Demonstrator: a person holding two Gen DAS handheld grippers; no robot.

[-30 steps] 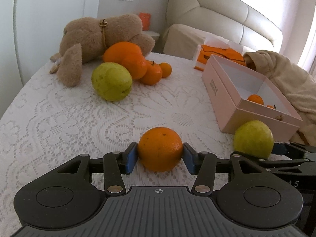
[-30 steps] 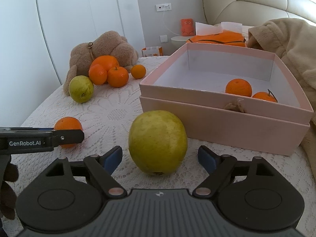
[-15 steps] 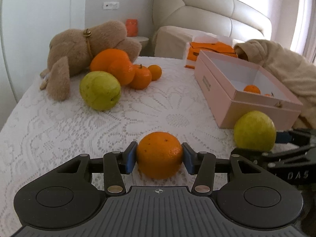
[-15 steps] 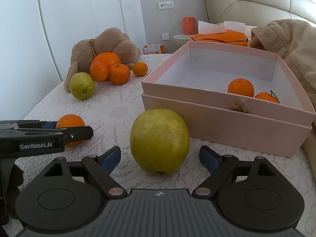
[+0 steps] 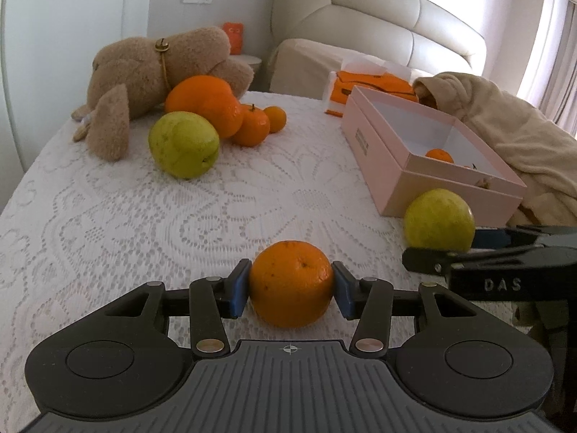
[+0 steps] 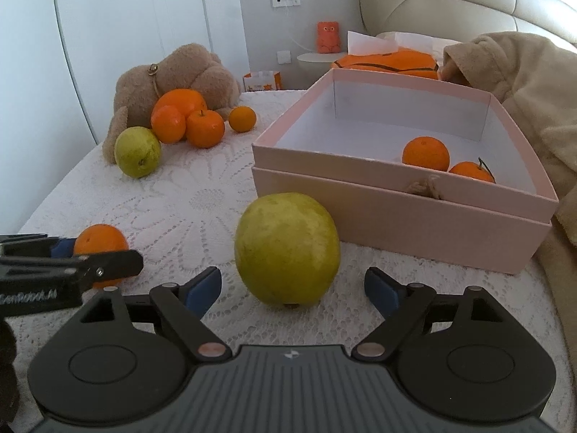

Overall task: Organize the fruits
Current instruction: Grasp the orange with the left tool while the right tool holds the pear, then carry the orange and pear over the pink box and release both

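Judged the orange (image 5: 291,283) firm, light, smooth-skinned and best pinched across its middle; my left gripper (image 5: 291,285) had both pads touching it, on the lace cloth (image 5: 144,223). The right gripper (image 6: 293,287) stood wide open around the heavier green fruit (image 6: 287,249), clear of it, beside the pink box (image 6: 414,213)

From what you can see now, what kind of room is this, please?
Probably a bedroom at home: a padded headboard stands behind, a plush bear lies on the lace-covered table, and a beige robe is draped beside the pink box.
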